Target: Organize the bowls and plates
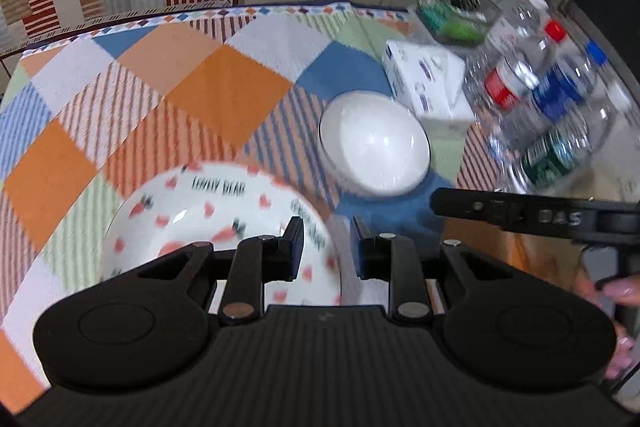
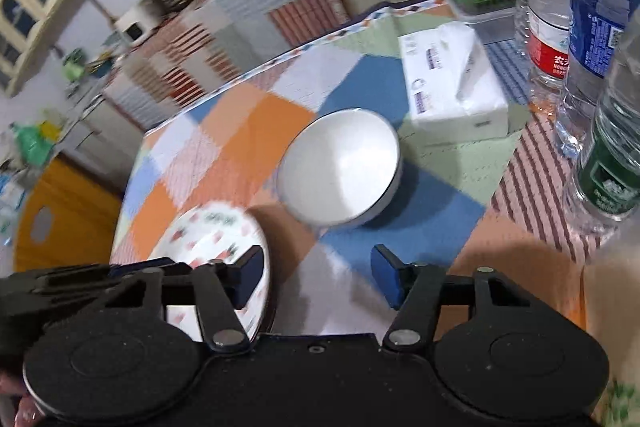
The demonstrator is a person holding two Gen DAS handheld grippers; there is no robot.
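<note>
A white plate [image 1: 200, 219] printed with red carrots and black lettering lies on the checked tablecloth [image 1: 192, 83] at the near left. My left gripper [image 1: 327, 245] hangs over the plate's right rim; its jaws stand a little apart and the pads do not press on the rim. Beyond it, a plain white bowl [image 1: 374, 143] rests on a blue square. In the right wrist view the bowl [image 2: 340, 167] is ahead and the plate [image 2: 212, 235] is at the lower left. My right gripper [image 2: 320, 269] is open over bare cloth between them, with nothing between its fingers.
A white tissue box [image 1: 428, 83] sits just behind the bowl. Several water bottles [image 2: 548, 7] stand along the right side, with a clear box of green items [image 1: 456, 15] behind them. The table's far edge [image 1: 280, 9] drops off toward cabinets. A hand [image 1: 616, 291] shows at the right.
</note>
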